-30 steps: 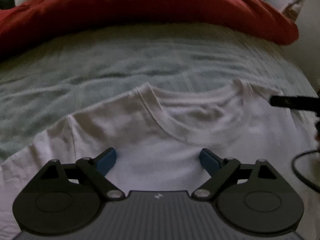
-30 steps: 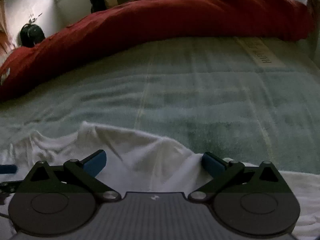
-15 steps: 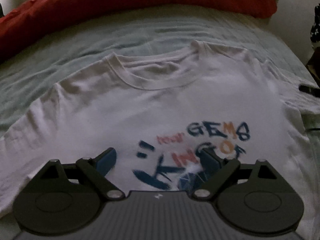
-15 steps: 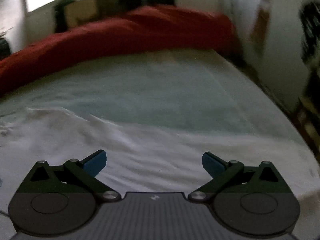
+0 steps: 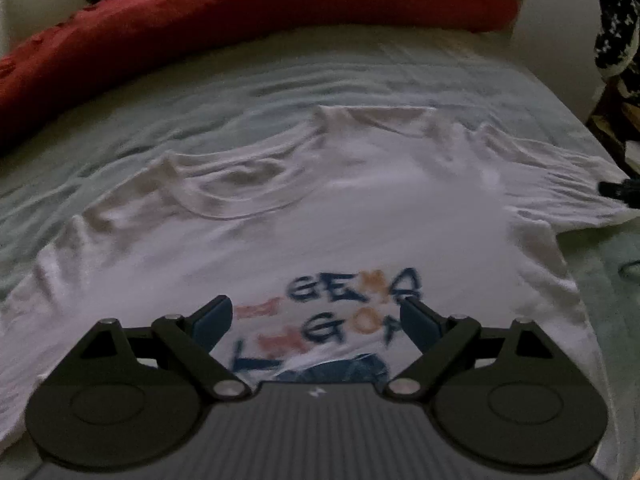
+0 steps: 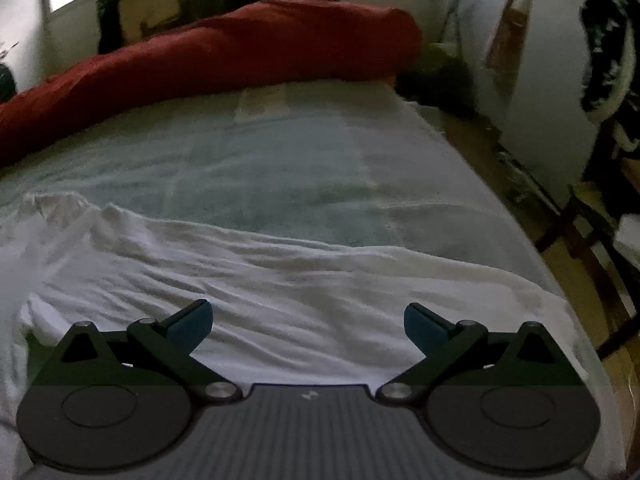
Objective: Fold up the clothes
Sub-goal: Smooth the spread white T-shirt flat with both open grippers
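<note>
A white T-shirt [image 5: 360,216] with blue and orange lettering lies spread face up on the pale green bed sheet [image 5: 200,104], collar toward the far side. My left gripper [image 5: 316,320] is open and empty, hovering over the printed chest. In the right wrist view the shirt's wrinkled right sleeve and side [image 6: 256,276] lie under my right gripper [image 6: 308,322], which is open and empty. The tip of the right gripper shows at the right edge of the left wrist view [image 5: 618,190], by the sleeve end.
A red duvet [image 5: 240,12] is bunched along the far side of the bed [image 6: 224,48]. The bed's right edge [image 6: 532,240] drops to a wooden floor with a chair [image 6: 600,240]. A dark cable [image 5: 630,268] lies at the right.
Both grippers have pulled back toward me and shifted right. More of the shirt's print and right sleeve is in view. Both stay open.
</note>
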Tool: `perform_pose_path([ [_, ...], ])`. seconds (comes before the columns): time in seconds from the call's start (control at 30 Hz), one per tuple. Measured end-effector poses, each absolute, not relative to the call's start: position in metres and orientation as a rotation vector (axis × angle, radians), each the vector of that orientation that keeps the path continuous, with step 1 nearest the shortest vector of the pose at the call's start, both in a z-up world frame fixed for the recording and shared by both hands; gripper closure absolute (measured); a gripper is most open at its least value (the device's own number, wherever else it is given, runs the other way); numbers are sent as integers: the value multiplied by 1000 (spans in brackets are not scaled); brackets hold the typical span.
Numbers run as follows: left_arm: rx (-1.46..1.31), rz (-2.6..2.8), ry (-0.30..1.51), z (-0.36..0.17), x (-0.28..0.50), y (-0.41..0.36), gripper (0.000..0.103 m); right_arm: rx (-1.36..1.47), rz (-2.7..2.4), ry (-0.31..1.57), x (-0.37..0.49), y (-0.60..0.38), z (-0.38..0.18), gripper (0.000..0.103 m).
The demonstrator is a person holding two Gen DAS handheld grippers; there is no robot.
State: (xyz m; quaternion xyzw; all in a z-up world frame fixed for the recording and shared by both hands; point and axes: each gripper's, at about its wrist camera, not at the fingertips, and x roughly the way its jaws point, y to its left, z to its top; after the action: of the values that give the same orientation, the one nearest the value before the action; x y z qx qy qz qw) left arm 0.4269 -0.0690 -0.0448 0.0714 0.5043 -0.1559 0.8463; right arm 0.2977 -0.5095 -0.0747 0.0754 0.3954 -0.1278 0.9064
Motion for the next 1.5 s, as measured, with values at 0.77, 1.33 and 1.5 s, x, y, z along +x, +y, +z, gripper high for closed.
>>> perform_pose_path([
  [0.77,178,-325,1132,-55,409,-72,12,294,-328,834,239,-614,-101,0],
  [1.33,233,-428,1062,-69,395,-105,9,116,-154,828,298,-504,-102,0],
  [1.5,225,-428,1057,-71,376,-91,5,118,-161,853,282,-512,-96,0],
])
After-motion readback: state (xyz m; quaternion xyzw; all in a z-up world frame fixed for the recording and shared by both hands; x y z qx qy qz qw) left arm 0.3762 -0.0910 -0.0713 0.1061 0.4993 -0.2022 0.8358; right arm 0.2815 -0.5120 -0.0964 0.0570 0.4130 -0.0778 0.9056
